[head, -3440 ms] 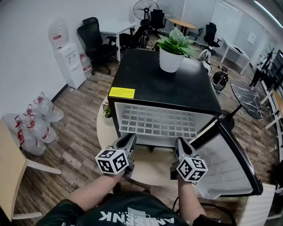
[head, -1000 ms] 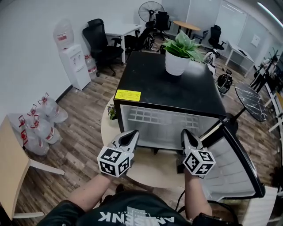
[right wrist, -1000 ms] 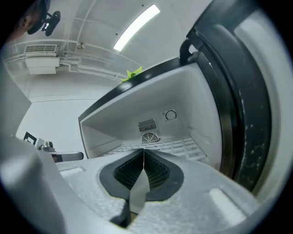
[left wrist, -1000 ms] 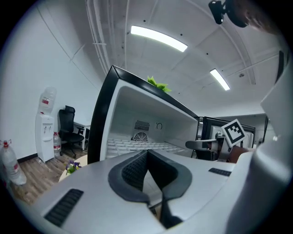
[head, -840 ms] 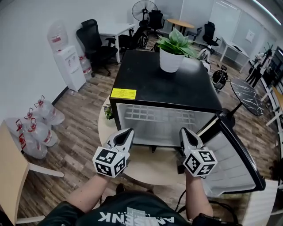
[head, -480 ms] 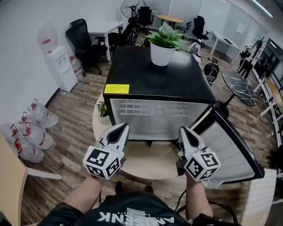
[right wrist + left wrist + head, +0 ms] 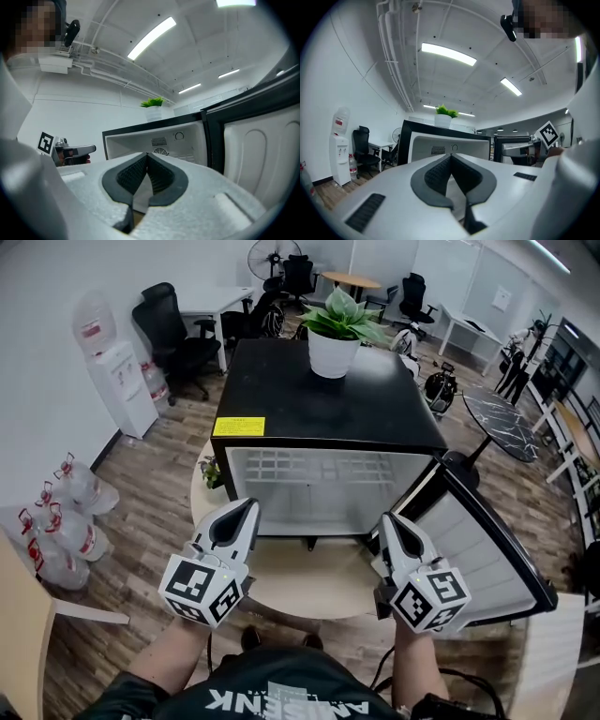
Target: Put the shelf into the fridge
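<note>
The white wire shelf lies level inside the black mini fridge, high in its white compartment. The fridge door stands open to the right. My left gripper is held in front of the fridge's left side, shut and holding nothing. Before the door hinge side my right gripper is shut and holding nothing too. Both are clear of the fridge. In the left gripper view the shut left gripper points at the fridge. In the right gripper view the shut right gripper points into the open compartment.
The fridge stands on a round beige table. A potted plant sits on its top. A water dispenser and water bottles are at the left; office chairs and desks are behind.
The shelf, which stuck out of the fridge in the earliest frame, now lies fully inside. Both grippers have drawn back from the fridge toward me and risen.
</note>
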The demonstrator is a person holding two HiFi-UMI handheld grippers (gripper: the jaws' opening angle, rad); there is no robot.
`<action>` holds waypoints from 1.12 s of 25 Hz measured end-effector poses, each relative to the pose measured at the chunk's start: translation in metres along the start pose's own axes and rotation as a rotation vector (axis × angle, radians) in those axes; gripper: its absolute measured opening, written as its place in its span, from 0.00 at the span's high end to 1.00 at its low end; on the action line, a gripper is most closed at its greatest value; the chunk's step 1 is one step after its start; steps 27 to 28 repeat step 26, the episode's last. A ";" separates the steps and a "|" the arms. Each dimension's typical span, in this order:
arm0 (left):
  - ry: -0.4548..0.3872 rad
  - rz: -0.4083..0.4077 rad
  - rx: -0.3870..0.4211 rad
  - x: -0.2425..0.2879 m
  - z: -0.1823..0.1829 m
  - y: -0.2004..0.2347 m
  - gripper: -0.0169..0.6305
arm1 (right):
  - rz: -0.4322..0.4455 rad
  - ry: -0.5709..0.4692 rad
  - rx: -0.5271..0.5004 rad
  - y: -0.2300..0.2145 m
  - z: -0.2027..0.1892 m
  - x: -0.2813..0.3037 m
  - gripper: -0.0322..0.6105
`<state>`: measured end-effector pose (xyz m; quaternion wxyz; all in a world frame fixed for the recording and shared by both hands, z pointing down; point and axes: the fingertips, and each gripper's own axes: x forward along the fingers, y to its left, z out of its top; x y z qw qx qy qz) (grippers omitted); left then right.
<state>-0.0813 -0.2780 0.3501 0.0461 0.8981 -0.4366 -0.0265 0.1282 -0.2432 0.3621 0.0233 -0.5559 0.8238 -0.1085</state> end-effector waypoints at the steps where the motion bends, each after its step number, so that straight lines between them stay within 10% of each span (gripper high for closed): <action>1: 0.001 0.002 0.002 -0.001 0.000 0.001 0.97 | 0.001 0.003 -0.002 0.002 -0.001 -0.001 0.94; 28: 0.034 -0.068 -0.092 -0.010 0.001 -0.010 0.97 | 0.002 0.010 -0.002 0.006 -0.003 0.002 0.94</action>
